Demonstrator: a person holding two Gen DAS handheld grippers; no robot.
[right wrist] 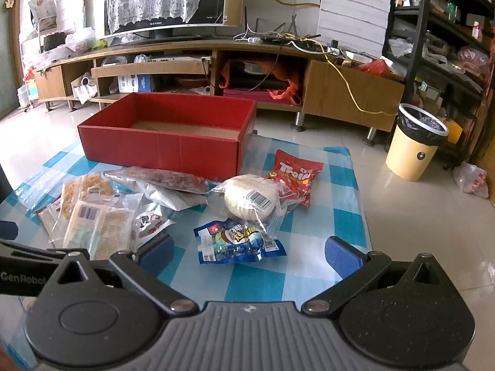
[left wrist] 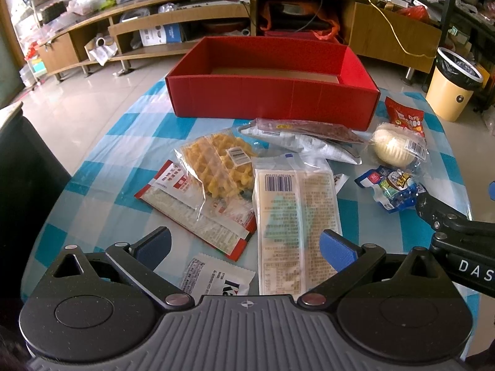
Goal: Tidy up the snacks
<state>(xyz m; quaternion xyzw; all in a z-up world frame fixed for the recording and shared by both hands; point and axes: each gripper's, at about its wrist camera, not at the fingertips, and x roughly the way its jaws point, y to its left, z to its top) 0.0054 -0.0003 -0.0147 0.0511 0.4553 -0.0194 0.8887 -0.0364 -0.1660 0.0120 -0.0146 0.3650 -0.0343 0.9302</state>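
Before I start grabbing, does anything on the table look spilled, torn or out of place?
Nothing looks spilled or torn. The snacks lie in a loose overlapping heap in front of the red cardboard box: the clear waffle bag rests on a red-and-white flat packet. The box looks empty.

I've got the red cardboard box (left wrist: pixel 272 99) sitting open at the far end, looks empty from here. In front of it: waffle bag (left wrist: pixel 216 164) over a red-edged flat packet (left wrist: pixel 191 213), pale barcoded pack (left wrist: pixel 294 225), Trolli bag (right wrist: pixel 295 174), white bun (right wrist: pixel 249 201), blue packet (right wrist: pixel 235 242).
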